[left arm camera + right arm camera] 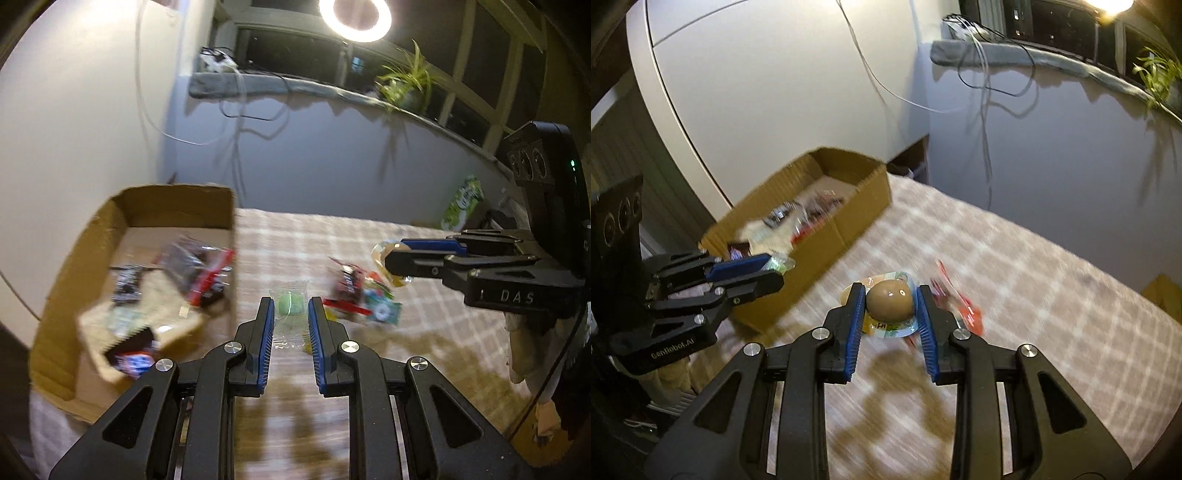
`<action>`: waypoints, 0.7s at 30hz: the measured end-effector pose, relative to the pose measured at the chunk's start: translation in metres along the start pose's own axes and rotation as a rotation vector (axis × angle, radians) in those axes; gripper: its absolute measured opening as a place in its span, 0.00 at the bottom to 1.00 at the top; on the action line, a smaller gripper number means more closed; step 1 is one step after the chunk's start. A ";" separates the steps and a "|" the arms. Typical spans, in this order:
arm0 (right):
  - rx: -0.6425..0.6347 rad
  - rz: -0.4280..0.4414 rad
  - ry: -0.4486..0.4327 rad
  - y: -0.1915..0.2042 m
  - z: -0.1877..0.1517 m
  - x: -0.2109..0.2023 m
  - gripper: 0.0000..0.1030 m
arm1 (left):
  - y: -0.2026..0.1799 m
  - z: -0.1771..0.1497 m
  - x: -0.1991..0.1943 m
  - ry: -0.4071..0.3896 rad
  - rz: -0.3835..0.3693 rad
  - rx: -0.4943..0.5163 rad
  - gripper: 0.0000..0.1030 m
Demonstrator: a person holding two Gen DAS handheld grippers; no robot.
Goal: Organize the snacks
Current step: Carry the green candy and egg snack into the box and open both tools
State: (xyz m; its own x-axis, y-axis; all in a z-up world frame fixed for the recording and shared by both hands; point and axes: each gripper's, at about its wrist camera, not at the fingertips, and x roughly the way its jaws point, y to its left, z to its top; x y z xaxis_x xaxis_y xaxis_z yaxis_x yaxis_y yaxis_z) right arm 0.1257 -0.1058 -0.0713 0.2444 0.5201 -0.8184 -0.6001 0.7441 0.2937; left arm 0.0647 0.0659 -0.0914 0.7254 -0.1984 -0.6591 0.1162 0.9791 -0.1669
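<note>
My left gripper (291,310) is shut on a clear packet with a green round sweet (290,306), held above the checked tablecloth beside the cardboard box (66,280). In the right wrist view it (775,271) hangs by the box's near corner with the packet (781,263) at its tips. My right gripper (891,301) is shut on a packaged brown egg (889,298), held above the table. It shows in the left wrist view (388,258) with the egg pack (382,253). The box (864,206) holds several snack packets (184,273).
Red and green snack packets (354,295) lie on the tablecloth right of the box; red ones show in the right wrist view (960,302). A green bag (463,203) stands at the table's far right. A wall, cables and a windowsill with a plant (406,81) are behind.
</note>
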 end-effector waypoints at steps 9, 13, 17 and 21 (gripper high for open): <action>-0.035 0.058 -0.005 0.032 0.044 0.035 0.28 | 0.045 0.006 -0.016 -0.037 0.075 -0.057 0.17; -0.055 0.069 0.007 0.044 0.056 0.053 0.28 | 0.058 0.007 -0.019 -0.042 0.094 -0.068 0.17; -0.068 0.077 0.019 0.055 0.066 0.067 0.28 | 0.068 0.006 -0.021 -0.046 0.106 -0.077 0.17; -0.078 0.081 0.031 0.063 0.072 0.079 0.28 | 0.077 0.006 -0.023 -0.052 0.115 -0.087 0.17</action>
State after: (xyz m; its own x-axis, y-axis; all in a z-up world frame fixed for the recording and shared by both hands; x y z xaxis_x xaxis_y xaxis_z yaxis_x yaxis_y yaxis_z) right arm 0.1620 0.0124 -0.0819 0.1702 0.5630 -0.8088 -0.6746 0.6649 0.3208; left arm 0.0614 0.1464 -0.0846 0.7651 -0.0807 -0.6389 -0.0271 0.9872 -0.1573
